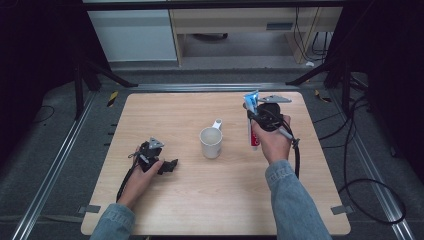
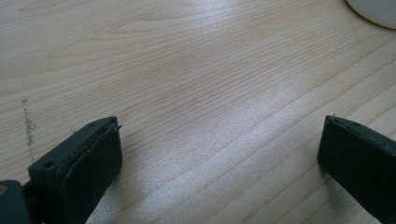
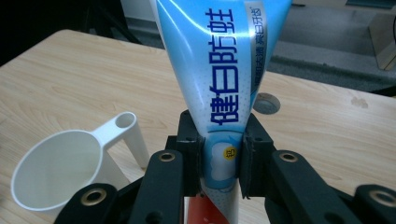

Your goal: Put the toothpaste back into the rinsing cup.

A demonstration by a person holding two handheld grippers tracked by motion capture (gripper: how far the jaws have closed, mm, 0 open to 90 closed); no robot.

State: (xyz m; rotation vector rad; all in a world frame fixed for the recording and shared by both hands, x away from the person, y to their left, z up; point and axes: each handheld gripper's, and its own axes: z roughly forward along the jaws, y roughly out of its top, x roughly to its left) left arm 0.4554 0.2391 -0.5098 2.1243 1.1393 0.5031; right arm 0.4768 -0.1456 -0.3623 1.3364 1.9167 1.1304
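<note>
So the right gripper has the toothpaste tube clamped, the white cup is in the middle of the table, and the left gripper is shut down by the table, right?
Not quite: the left gripper is open, its jaws spread wide over bare wood in the left gripper view. The rest holds: the right gripper clamps the toothpaste tube, and the white cup stands mid-table.

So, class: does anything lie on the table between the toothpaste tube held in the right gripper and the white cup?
Nothing visible does. The right gripper holds the toothpaste tube upright, and bare table separates it from the white cup.
</note>
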